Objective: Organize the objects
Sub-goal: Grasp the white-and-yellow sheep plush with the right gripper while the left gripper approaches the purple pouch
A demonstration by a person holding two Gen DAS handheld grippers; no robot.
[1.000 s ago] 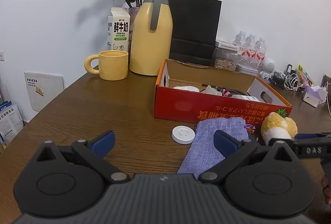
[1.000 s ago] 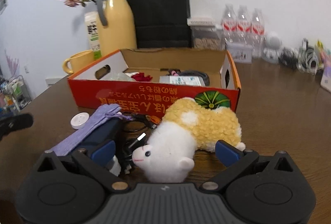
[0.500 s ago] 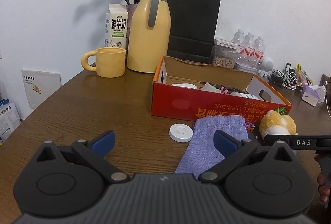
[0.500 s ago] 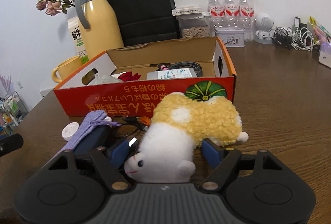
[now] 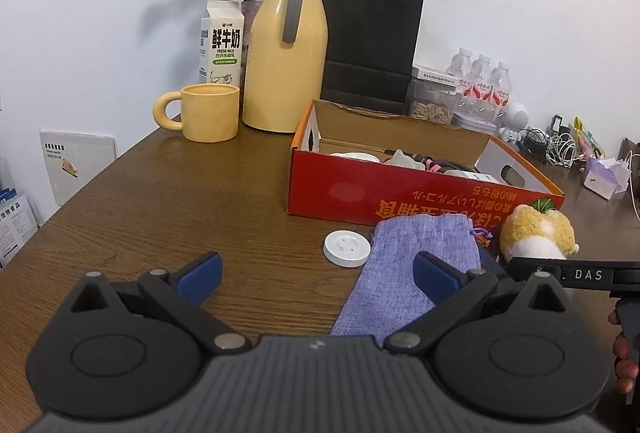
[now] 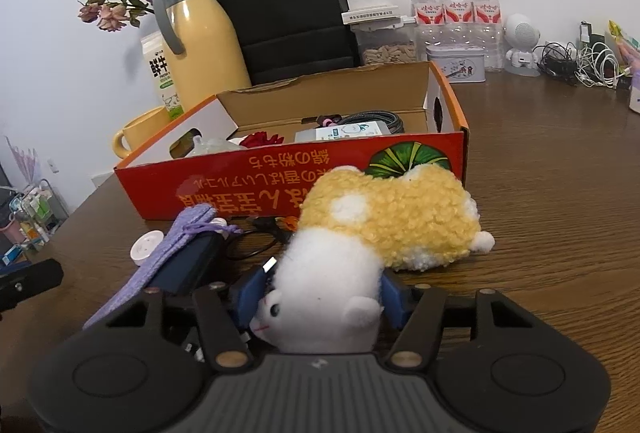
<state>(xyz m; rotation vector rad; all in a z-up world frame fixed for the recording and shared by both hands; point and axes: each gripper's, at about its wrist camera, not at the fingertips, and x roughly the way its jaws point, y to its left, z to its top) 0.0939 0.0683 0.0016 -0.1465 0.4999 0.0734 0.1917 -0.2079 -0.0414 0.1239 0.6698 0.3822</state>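
Wood-grain brown table (image 5: 168, 201) carries everything, its surface smooth and faintly glossy. At twelve o'clock in the right wrist view sits the red cardboard box (image 6: 256, 177), rectangular, open-topped, with raw brown inner walls and a cut handle slot in its end. Behind it, at eleven o'clock, stands a matte yellow jug (image 6: 204, 41) with a grey handle. Just in front of the box lies the plush toy (image 6: 384, 225), a curly yellow pile body with a smooth white fleece head. The right gripper (image 6: 320, 293) has just been closing, and its blue pads now press the toy's white head from both sides. At nine o'clock from the toy lies a flat knitted lilac pouch (image 5: 416, 265), beside a round white plastic disc (image 5: 346, 248). The left gripper (image 5: 316, 273) hovers over the table, jaws spread wide with nothing between them.
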